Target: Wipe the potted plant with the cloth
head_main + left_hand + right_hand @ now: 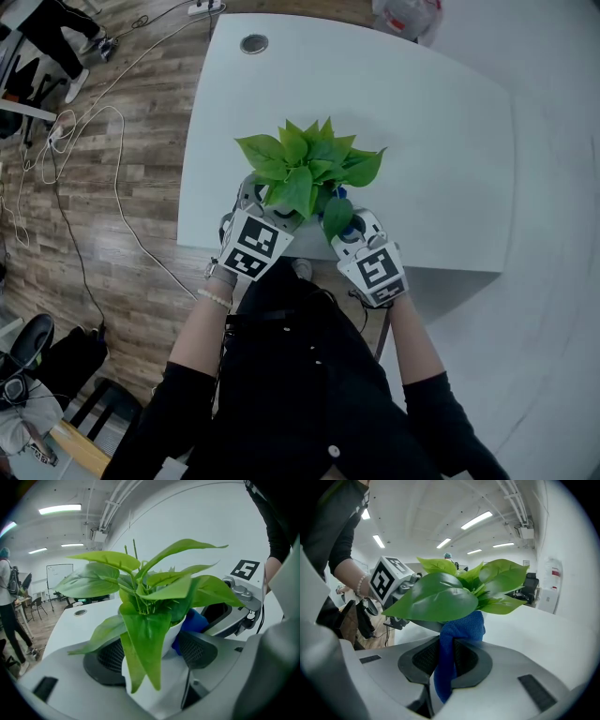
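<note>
A potted plant (307,167) with broad green leaves stands near the front edge of the white table (422,122). In the left gripper view its white pot (157,660) sits between the two dark pads, and my left gripper (154,654) is shut on it. My right gripper (449,660) is shut on a blue cloth (451,641). The cloth's upper end presses against the plant under a large leaf (436,597). In the head view, my left gripper (265,204) and right gripper (351,225) flank the plant, and a bit of the blue cloth (355,225) shows below the leaves.
A round cable grommet (253,43) lies at the table's far left corner. Cables (89,141) trail over the wooden floor on the left. A plastic bag (409,15) lies beyond the far edge. A person (8,606) stands far off.
</note>
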{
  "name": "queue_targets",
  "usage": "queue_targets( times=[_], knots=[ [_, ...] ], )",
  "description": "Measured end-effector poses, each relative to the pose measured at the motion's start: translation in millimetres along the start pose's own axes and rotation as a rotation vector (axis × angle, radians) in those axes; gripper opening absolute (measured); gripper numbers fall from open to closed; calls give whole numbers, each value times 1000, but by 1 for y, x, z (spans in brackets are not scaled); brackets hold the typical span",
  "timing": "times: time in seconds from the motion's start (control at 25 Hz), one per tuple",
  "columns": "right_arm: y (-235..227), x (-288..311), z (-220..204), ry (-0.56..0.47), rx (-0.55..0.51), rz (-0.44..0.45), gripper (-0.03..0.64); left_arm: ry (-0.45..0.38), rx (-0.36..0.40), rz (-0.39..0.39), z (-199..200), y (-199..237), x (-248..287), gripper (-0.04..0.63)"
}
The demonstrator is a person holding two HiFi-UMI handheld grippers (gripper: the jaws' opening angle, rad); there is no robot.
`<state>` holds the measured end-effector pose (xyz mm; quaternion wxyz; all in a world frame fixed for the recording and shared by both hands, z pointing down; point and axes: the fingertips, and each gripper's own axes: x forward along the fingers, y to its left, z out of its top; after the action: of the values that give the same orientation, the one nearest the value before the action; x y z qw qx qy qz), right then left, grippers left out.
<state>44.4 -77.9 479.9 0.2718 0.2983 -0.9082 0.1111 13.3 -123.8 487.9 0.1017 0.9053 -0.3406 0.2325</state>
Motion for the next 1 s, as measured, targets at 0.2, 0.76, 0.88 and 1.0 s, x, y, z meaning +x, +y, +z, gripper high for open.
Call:
queue_targets(
  times=[0.2, 0.76, 0.88, 1.0],
  knots=[
    [-28, -3, -2, -14, 86, -99, 83, 1, 4, -1, 2, 0, -1, 365],
    [-86, 11, 12, -16, 86, -170, 84, 2, 2, 16, 3, -2, -1, 364],
    [-90, 9, 12, -22, 115, -191, 84, 2, 1, 25, 4, -3, -1, 364],
    [-90, 4, 6, -16, 143, -222, 83, 1, 3, 26, 2, -2, 0, 364]
  ],
)
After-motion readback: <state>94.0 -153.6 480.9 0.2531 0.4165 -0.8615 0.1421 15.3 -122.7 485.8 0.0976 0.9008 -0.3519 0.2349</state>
